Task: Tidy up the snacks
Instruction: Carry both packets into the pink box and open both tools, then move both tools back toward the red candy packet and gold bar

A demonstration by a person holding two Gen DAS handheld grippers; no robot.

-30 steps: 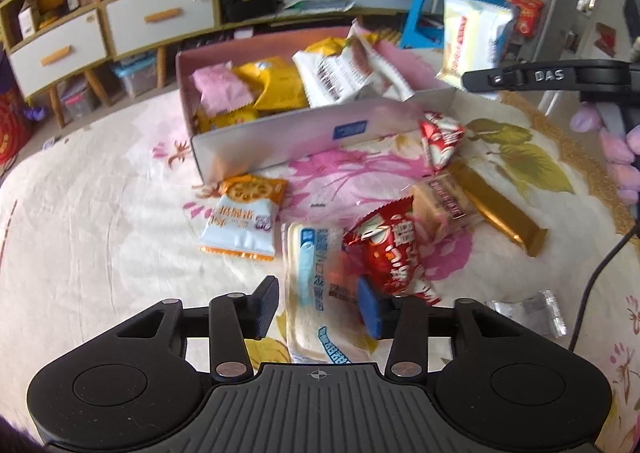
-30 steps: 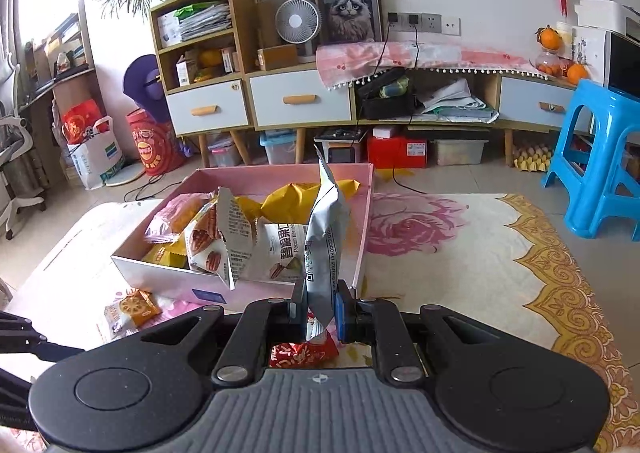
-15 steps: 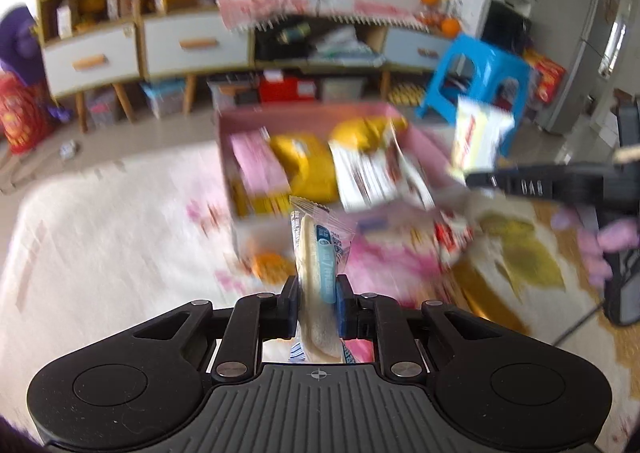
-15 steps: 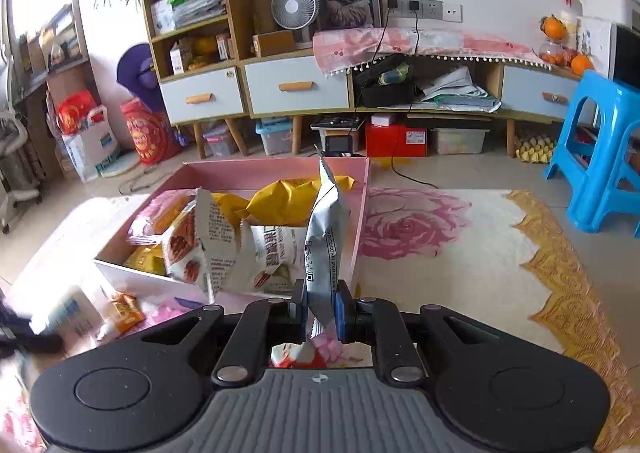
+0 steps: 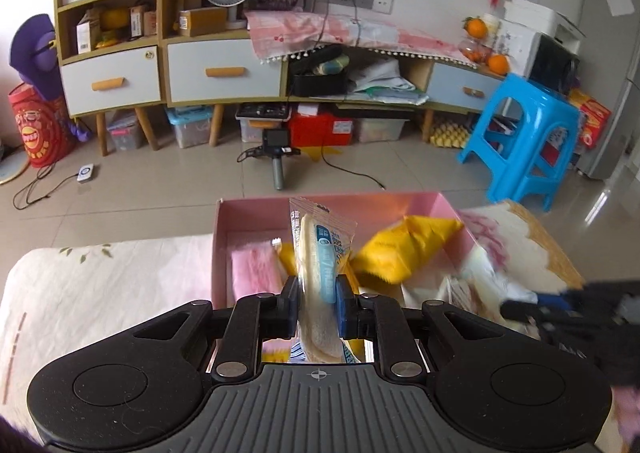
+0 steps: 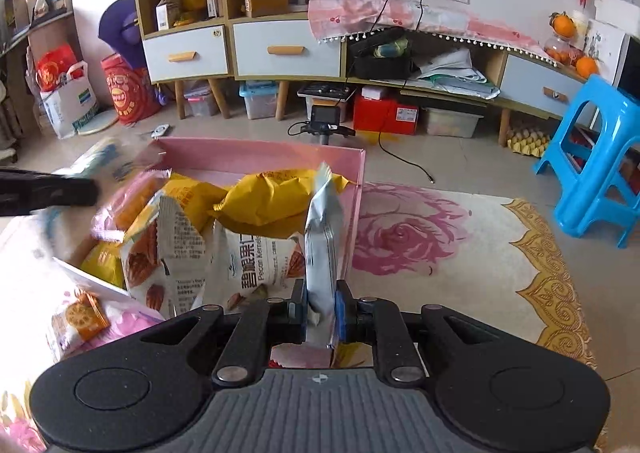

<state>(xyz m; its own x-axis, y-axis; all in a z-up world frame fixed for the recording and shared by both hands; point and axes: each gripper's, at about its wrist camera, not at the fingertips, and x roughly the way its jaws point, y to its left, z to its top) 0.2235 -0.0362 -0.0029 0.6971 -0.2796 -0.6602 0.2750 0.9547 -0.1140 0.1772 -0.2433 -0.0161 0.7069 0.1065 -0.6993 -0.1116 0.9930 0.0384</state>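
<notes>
left tongs (image 5: 317, 307): black body, blue pads; right tongs (image 6: 321, 305): silver screws, ribbed grey base

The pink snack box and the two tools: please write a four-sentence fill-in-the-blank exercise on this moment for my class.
1. The left tool is shut on a clear-wrapped ____-coloured wafer packet.
2. The right tool is shut on a ____ foil packet.
3. Both packets are held over the ____ box.
4. The biggest bag lying in that box is ____.

Missing words: cream; silver; pink; yellow
</notes>
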